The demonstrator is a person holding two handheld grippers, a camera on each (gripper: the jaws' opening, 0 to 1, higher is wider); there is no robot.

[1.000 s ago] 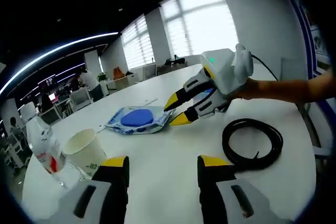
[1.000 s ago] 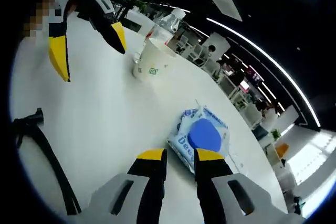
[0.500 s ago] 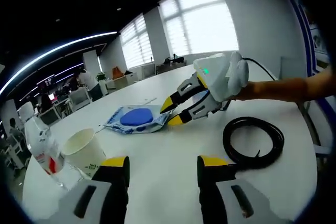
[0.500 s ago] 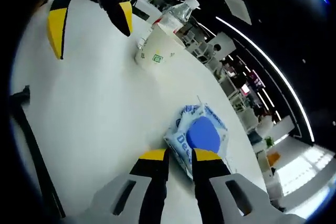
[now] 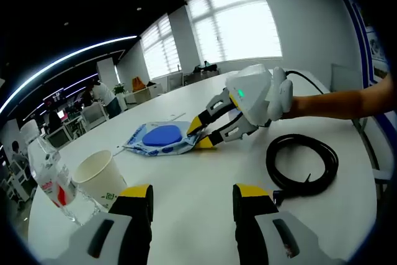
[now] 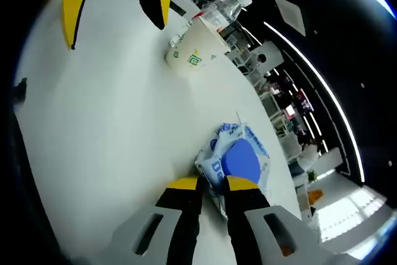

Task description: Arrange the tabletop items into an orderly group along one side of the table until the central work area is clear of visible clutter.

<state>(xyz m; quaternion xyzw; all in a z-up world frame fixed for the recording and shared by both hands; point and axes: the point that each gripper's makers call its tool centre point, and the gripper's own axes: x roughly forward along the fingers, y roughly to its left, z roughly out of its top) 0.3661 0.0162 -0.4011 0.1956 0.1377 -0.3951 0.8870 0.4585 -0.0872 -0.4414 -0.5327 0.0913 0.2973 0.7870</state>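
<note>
A flat wipes pack (image 5: 158, 138) with a blue lid lies on the white table (image 5: 198, 169). My right gripper (image 5: 200, 134) reaches in from the right, its jaws a narrow gap apart above and below the pack's near edge. In the right gripper view the pack (image 6: 240, 158) pokes its corner between my right gripper's (image 6: 212, 183) yellow tips. A paper cup (image 5: 99, 175) and a clear water bottle (image 5: 46, 172) stand at the left. My left gripper (image 5: 192, 192) hovers open over bare table, holding nothing, and its tips show as the left gripper (image 6: 118, 1).
A coiled black cable (image 5: 302, 164) lies on the table at the right, below a person's forearm (image 5: 338, 100). The cup (image 6: 195, 54) and bottle (image 6: 223, 10) stand close together. Office desks, chairs and people fill the room beyond the table's far edge.
My right gripper has moved forward to the wipes pack, and its jaws now straddle the pack's edge, slightly narrower than before. My left gripper has stayed put.
</note>
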